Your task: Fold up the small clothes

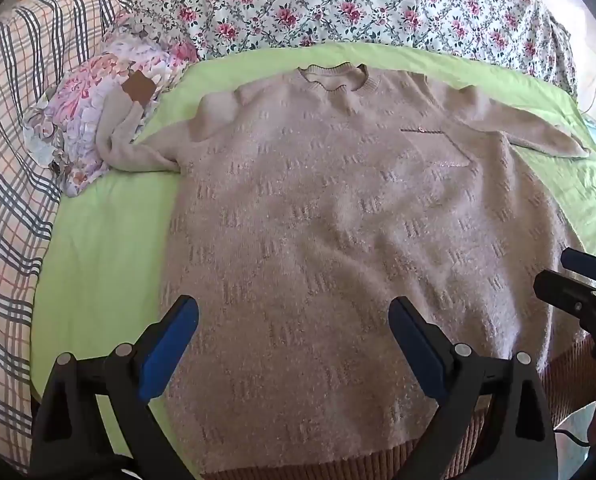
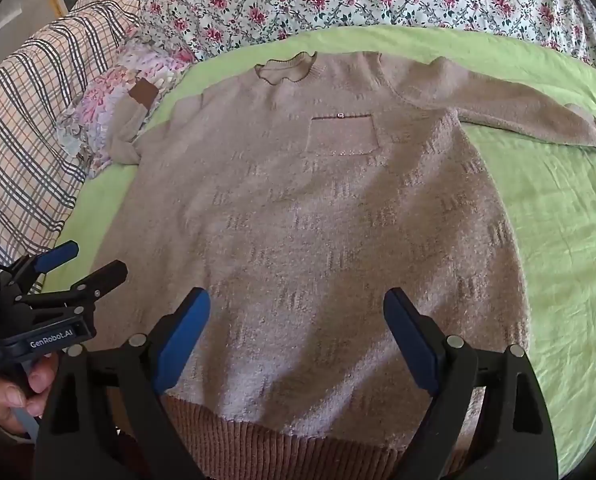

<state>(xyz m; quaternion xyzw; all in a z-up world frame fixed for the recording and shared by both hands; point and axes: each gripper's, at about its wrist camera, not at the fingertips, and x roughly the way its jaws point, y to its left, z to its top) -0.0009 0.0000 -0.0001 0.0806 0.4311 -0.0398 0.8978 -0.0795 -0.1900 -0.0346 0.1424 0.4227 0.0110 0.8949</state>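
Holding both grippers above the hem, we kept left gripper (image 1: 294, 344) and right gripper (image 2: 298, 340) spread apart, sweater (image 2: 318, 216) flat, green sheet (image 2: 558, 208) bare to its right.

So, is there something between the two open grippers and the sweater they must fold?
Nothing visible. The sweater lies flat on the green sheet, and the left gripper and right gripper hang open directly over its hem end.
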